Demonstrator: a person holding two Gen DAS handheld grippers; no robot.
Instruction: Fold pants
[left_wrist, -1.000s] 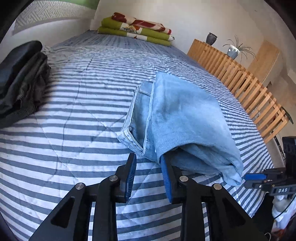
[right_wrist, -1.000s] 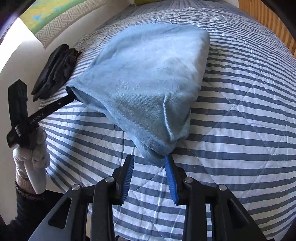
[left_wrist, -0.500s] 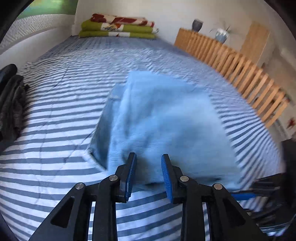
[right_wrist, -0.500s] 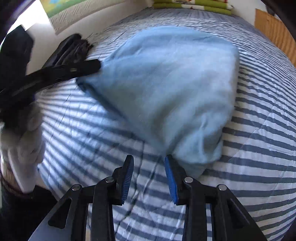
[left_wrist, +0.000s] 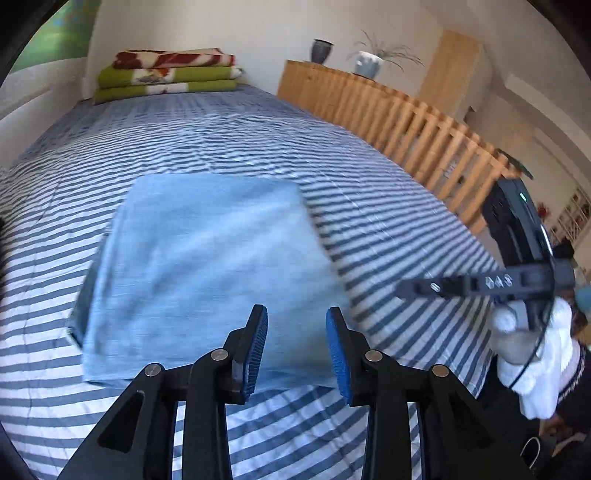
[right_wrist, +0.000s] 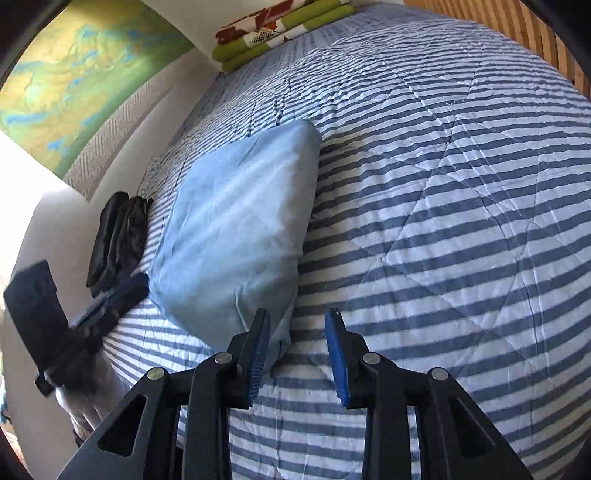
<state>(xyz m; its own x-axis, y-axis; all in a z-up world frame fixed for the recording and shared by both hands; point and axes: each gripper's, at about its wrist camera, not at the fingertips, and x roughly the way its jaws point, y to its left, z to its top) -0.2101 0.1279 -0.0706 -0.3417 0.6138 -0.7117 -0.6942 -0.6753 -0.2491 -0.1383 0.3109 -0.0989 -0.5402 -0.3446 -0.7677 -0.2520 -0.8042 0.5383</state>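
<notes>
The light blue pants (left_wrist: 207, 266) lie folded in a flat rectangle on the striped bed cover (left_wrist: 388, 221). My left gripper (left_wrist: 295, 315) hovers over their near edge; its jaws are opening and nothing is pinched between the pads. In the right wrist view the pants (right_wrist: 240, 229) sit to the left, their near corner beside the left pad. My right gripper (right_wrist: 296, 317) is open and its pads press on nothing. Each gripper shows in the other's view: the right gripper (left_wrist: 461, 284) at the right in a white-gloved hand, the left gripper (right_wrist: 110, 302) blurred at the pants' left corner.
A pile of black clothing (right_wrist: 118, 236) lies at the bed's left edge by the wall. Folded green and red blankets (left_wrist: 166, 74) are stacked at the bed's head. A wooden slatted rail (left_wrist: 406, 122) runs along the right side, with a vase (left_wrist: 321, 50) and a plant (left_wrist: 369, 62) behind it.
The pants hung bunched from both grippers before. They now lie flat and folded on the bed, out of both grips. Both grippers have drawn back, and the left jaws stand wider.
</notes>
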